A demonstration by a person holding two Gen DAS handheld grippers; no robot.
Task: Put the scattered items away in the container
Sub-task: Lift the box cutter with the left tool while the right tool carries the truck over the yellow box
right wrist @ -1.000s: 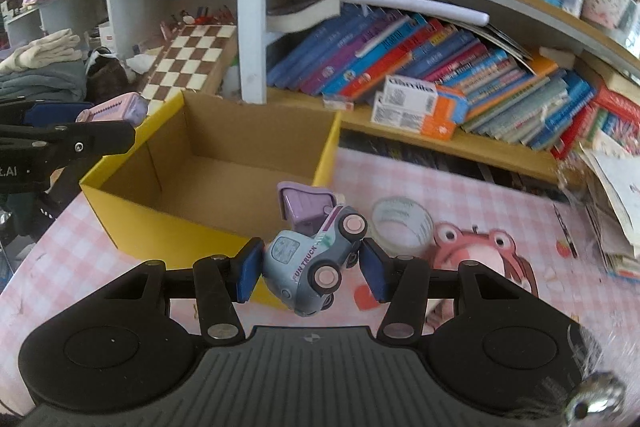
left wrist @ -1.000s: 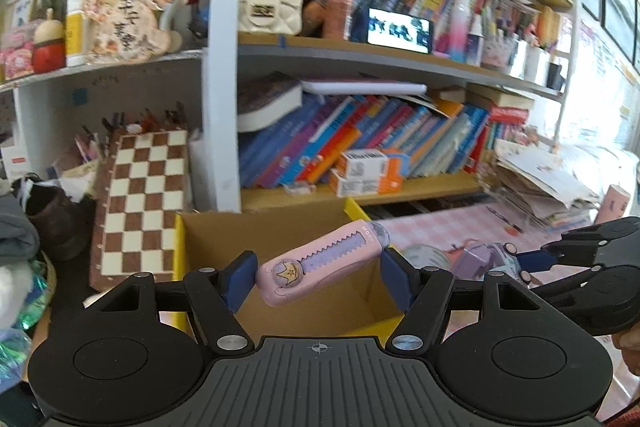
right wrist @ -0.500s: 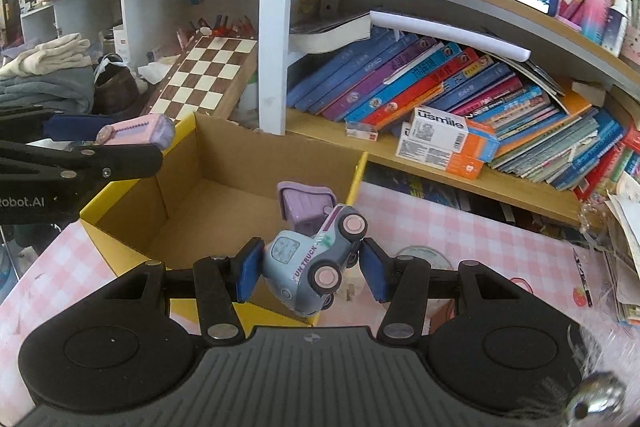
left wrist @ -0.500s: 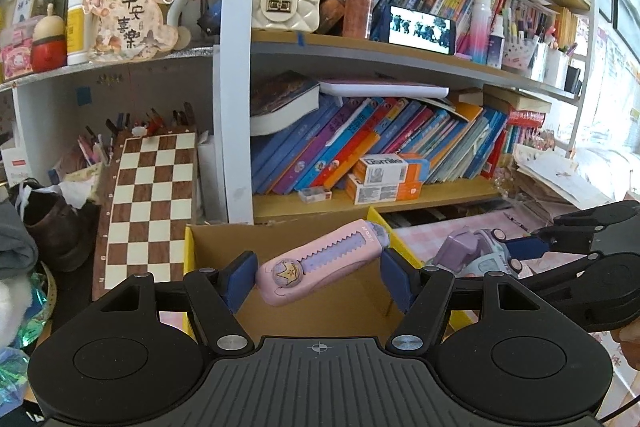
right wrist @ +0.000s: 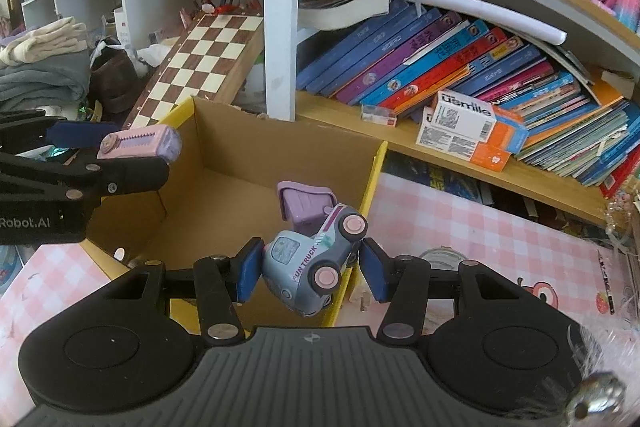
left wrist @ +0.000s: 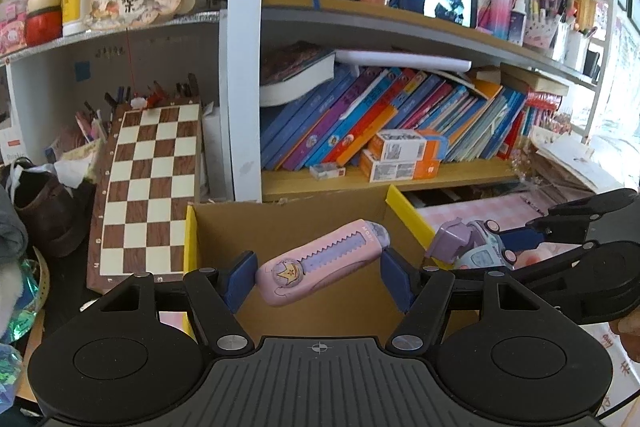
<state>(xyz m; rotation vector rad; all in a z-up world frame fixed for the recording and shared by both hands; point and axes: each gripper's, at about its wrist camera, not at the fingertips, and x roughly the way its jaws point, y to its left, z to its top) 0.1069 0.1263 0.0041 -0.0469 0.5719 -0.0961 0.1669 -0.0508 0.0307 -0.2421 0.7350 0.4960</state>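
Left wrist view: your left gripper [left wrist: 318, 277] clamps a pink utility knife [left wrist: 322, 263] between its blue pads, the jaws partly closed on the knife's two ends. The knife lies tilted across the gap, its far end raised to the right, and it hangs over the open cardboard box [left wrist: 288, 223] with yellow edges. Just to the right, past the box's yellow wall, your right gripper [left wrist: 516, 239] comes in from the side carrying the toy truck [left wrist: 476, 251]. Beyond the box a chessboard [left wrist: 148, 187] leans against the shelving, and farther back the bookshelf [left wrist: 400, 139] holds slanting rows of books.

Right wrist view: your right gripper [right wrist: 308, 269] has its jaws drawn in on a blue-grey toy truck [right wrist: 316, 259], pads pressed to its sides, the purple tipper bed pointing up and away. The truck hangs above the near right corner of the box [right wrist: 376, 179], over its yellow rim. The box interior that shows here is bare cardboard. At the left, your left gripper [right wrist: 104, 143] holds the knife [right wrist: 140, 145] above the box's left wall. To the right of the box lies the pink checked tablecloth [right wrist: 480, 227], with a roll of clear tape [right wrist: 442, 259] partly hidden behind the gripper finger. Farthest back stand the books and an orange and white carton [right wrist: 472, 131].
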